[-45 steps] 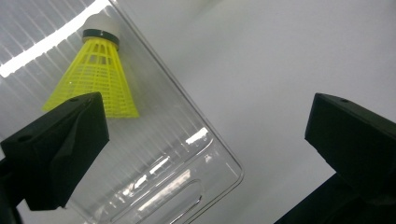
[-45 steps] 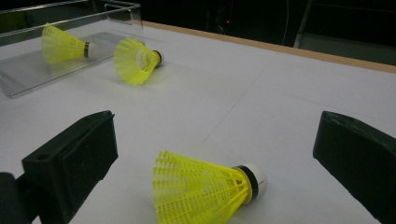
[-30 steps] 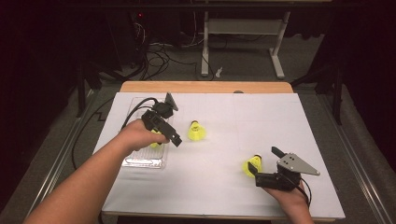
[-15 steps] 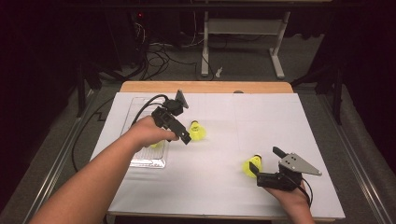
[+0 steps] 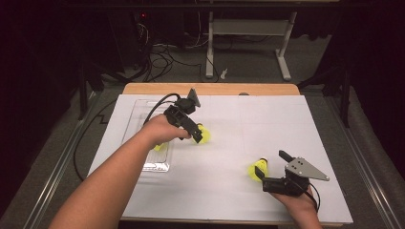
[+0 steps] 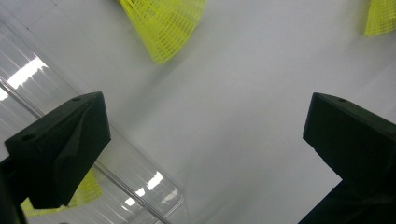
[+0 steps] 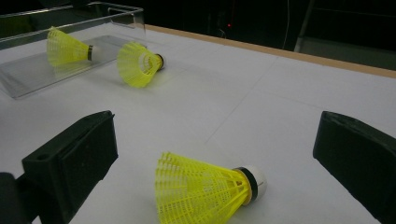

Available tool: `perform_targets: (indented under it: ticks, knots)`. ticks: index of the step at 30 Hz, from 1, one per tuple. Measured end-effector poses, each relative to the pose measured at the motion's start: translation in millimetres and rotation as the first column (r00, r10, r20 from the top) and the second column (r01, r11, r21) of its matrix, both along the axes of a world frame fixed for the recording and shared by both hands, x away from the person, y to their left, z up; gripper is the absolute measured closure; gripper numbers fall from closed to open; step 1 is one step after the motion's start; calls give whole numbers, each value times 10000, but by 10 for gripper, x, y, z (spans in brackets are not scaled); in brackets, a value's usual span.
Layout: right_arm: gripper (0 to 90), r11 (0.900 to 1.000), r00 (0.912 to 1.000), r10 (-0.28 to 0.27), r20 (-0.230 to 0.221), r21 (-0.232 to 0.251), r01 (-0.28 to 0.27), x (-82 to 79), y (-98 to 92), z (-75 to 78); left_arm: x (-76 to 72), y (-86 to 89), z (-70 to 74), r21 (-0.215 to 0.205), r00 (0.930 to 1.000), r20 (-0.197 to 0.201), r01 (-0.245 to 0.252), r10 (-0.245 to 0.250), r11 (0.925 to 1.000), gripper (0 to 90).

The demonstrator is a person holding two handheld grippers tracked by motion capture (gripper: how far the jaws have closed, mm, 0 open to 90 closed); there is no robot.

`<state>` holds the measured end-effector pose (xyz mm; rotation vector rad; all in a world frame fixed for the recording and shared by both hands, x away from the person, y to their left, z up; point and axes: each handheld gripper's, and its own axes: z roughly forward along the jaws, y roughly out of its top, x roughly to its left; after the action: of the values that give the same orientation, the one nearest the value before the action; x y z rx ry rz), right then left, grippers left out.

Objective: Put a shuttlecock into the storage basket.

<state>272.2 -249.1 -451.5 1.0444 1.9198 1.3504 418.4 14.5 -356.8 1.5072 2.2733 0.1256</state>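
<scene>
Three yellow shuttlecocks are in view. One (image 5: pixel 160 146) lies in the clear tray (image 5: pixel 136 119). One (image 5: pixel 204 136) lies on the white table just right of the tray. My left gripper (image 5: pixel 194 134) hovers at this one, open and holding nothing. In the left gripper view its jaws (image 6: pixel 205 126) straddle bare table, with a yellow skirt (image 6: pixel 163 23) just beyond them. The third shuttlecock (image 5: pixel 260 168) lies at the front right, between the open jaws of my right gripper (image 5: pixel 271 165). In the right gripper view it (image 7: pixel 210 189) lies on its side, cork to the right, untouched.
The tray's clear wall (image 6: pixel 140 186) runs under my left jaw, with a shuttlecock skirt (image 6: pixel 88 192) behind it. The wooden far edge (image 5: pixel 210 88) borders the white sheet. Open white table (image 5: pixel 267 119) lies at the back right.
My left gripper has moved right, from over the tray to the shuttlecock on the table beside it. The right gripper has stayed put.
</scene>
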Motion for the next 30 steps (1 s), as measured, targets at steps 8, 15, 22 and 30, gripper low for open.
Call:
perform_targets:
  ticks: [8, 15, 22, 30]
  knots:
    - [5, 10000, 10000, -27, 19, 69, 27, 2, -29, 7, 137, -27, -23, -14, 9998, -136, -138, 138, 9999, 29]
    - [4, 9999, 10000, -53, 44, 153, 52, -7, -47, 12, 235, -15, -135, 169, 9998, -79, -166, 167, 9997, 40]
    - [5, 9999, 10000, -51, 65, 145, 50, -7, -39, 15, 302, -32, -202, 201, 9992, -94, -375, 377, 9991, 64]
    - [5, 9998, 10000, -45, 43, 179, 45, -7, -43, 12, 358, -75, -310, 215, 9994, -6, -358, 358, 9991, 132]
